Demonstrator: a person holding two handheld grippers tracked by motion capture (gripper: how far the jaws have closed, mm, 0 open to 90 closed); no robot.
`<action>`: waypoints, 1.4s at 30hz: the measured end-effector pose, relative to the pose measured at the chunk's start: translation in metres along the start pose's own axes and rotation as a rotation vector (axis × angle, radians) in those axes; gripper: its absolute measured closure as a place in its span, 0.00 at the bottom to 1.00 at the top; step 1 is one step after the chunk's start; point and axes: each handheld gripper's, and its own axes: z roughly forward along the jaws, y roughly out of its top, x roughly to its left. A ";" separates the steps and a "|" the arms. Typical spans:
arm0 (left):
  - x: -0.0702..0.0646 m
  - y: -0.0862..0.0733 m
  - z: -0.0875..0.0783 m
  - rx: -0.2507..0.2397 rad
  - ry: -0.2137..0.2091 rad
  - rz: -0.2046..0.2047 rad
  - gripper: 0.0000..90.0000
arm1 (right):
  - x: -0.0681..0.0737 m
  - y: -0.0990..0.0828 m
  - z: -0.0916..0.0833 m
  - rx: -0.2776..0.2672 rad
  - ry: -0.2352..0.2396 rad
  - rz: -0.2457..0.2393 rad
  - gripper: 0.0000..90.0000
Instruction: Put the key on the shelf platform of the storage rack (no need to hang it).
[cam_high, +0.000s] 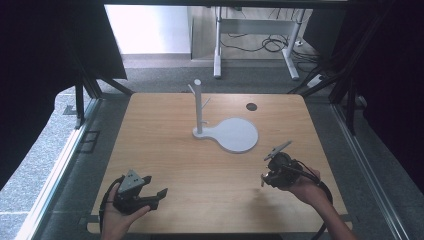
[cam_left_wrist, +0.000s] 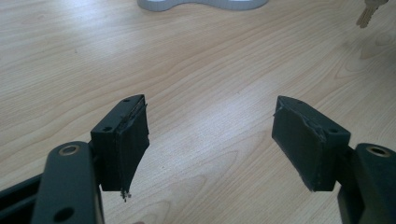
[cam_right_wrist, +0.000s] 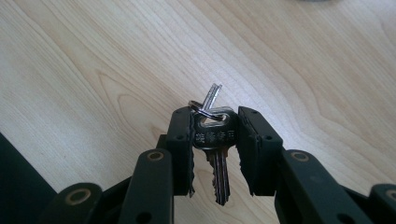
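Near the front edge of the bench (cam_high: 165, 195), toward its left corner, the left gripper (cam_high: 159, 194) rests in a hand with its jaws spread wide and nothing between them; bare wood lies ahead of it in the left gripper view. Toward the front right, the right gripper (cam_high: 264, 176) is held above the wood, a black cable trailing back over the wrist. Its jaws are closed narrow on the keys (cam_right_wrist: 214, 140): in the right gripper view the pads pinch the flat head of one silver key, which bears stamped characters, while its toothed blade hangs down between the jaws. A thin ring passes through the head, and a second key on the ring tilts up and away above the jaws. Nothing lies on the wood between this gripper and the stand (cam_high: 227, 134). Farther back, about mid-bench, the white stand sits on a flat base with a round lobe toward the right; its upright post carries short pegs, all bare. Beyond it, near the far edge and right of centre, is a small dark round hole (cam_high: 251, 106) in the wood.
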 end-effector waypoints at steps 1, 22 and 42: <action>0.000 0.000 0.000 0.000 0.000 -0.001 0.30 | -0.001 0.001 -0.001 -0.002 0.001 -0.001 0.75; -0.003 0.002 -0.002 -0.006 -0.016 0.005 0.30 | -0.011 0.015 -0.015 -0.031 -0.004 0.004 0.75; -0.004 0.002 -0.001 -0.005 -0.019 0.007 0.30 | -0.018 0.033 -0.021 -0.032 -0.002 0.002 0.75</action>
